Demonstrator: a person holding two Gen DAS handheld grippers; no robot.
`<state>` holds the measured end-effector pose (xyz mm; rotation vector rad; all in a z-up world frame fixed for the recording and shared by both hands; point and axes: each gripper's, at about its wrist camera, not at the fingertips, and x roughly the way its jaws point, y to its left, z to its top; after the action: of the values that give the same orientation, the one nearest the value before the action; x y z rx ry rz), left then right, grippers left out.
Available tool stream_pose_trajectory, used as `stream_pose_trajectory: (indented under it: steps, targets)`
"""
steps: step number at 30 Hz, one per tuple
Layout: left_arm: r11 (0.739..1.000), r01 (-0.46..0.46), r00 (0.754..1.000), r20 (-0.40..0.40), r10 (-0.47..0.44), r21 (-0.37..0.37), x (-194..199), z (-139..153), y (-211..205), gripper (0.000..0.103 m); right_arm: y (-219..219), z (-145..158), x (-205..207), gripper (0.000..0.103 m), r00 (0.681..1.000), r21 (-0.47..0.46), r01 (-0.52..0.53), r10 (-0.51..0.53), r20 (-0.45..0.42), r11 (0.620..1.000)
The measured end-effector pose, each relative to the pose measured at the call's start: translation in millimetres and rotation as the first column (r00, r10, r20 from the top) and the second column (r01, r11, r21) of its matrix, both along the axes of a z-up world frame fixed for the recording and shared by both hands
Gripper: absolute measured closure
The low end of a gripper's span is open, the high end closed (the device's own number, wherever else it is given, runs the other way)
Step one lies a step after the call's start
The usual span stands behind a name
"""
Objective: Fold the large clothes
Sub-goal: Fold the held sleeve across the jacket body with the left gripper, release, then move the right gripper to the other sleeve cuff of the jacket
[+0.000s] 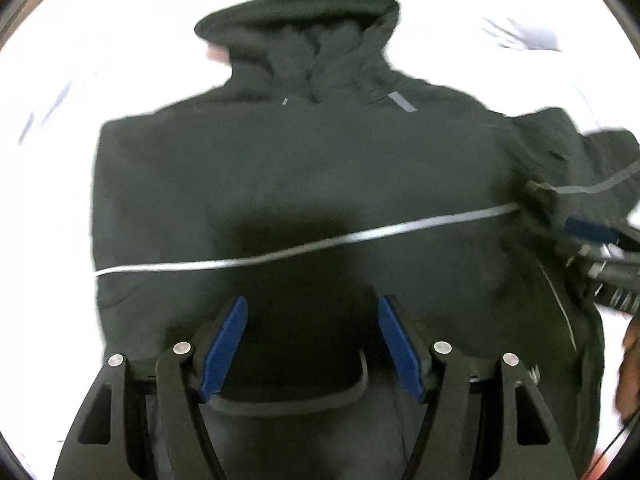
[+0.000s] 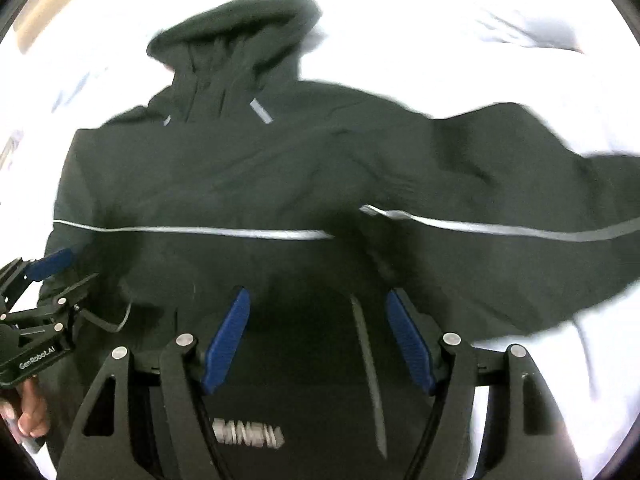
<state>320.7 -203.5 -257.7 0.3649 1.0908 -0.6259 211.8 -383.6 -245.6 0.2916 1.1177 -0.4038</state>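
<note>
A dark green hooded jacket point(image 1: 304, 168) lies flat on a white sheet, hood at the far end, with a grey reflective stripe point(image 1: 304, 250) across the body. It also shows in the right wrist view point(image 2: 248, 176), its right sleeve point(image 2: 520, 184) spread out to the right. My left gripper point(image 1: 312, 308) is open and empty, hovering over the jacket's lower body. My right gripper point(image 2: 318, 300) is open and empty over the lower front, near a white logo point(image 2: 250, 437). The right gripper also appears at the right edge of the left wrist view point(image 1: 580, 220).
The white sheet point(image 1: 60, 60) surrounds the jacket on all sides. A pale crumpled cloth point(image 1: 520, 34) lies at the far right. The left gripper and the hand holding it show at the left edge of the right wrist view point(image 2: 44, 280).
</note>
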Motion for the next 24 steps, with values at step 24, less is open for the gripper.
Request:
stream_pose_trajectory:
  steps: [24]
  targets:
    - [0.990,0.040,0.999,-0.011,-0.042,-0.138,-96.1,86.8,64.5,0.033,37.8,156.5,-239.8,0.027,0.960,-0.036,0.253,-0.246,0.132,0.967]
